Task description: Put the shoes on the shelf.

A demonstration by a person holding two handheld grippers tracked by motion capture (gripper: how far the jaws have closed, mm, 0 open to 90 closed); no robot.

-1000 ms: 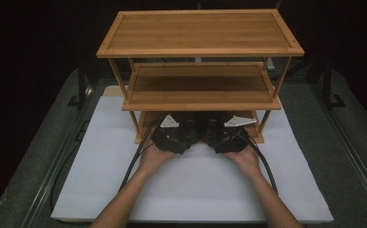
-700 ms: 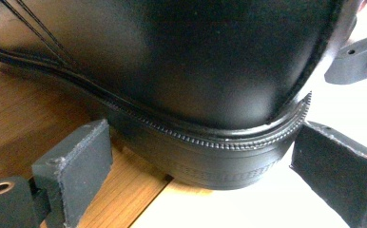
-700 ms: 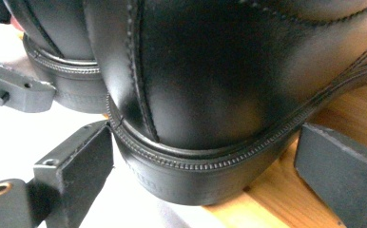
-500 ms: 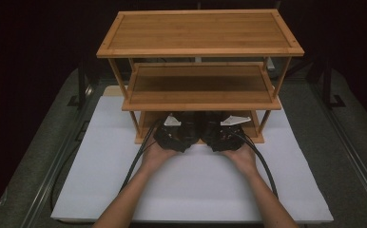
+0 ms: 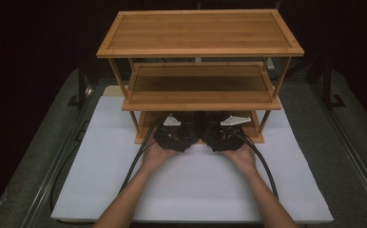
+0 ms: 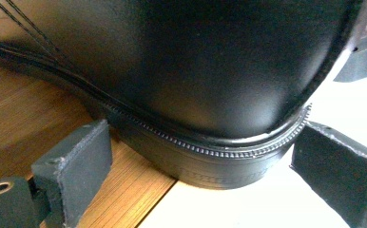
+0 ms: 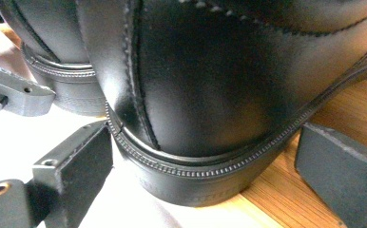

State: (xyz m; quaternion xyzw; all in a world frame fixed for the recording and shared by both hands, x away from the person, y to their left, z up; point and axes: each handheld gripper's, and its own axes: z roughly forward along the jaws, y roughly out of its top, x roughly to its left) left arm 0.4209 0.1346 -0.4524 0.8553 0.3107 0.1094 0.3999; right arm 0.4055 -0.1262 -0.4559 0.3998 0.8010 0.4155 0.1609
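now my left gripper (image 6: 198, 164) is spread wide around the heel of the left shoe (image 6: 186, 71), jaws clear of it on both sides. my right gripper (image 7: 200, 164) is just as open around the heel of the right shoe (image 7: 205, 90). both shoes sit side by side on the bottom shelf (image 5: 146, 129) of the rack (image 5: 200, 31), heels overhanging its front edge above the white mat (image 5: 196, 185). to do this well, i'd push each gripper in a little deeper, squeeze low on the heel counter above the sole, and keep both hands level so the shoes slide straight.
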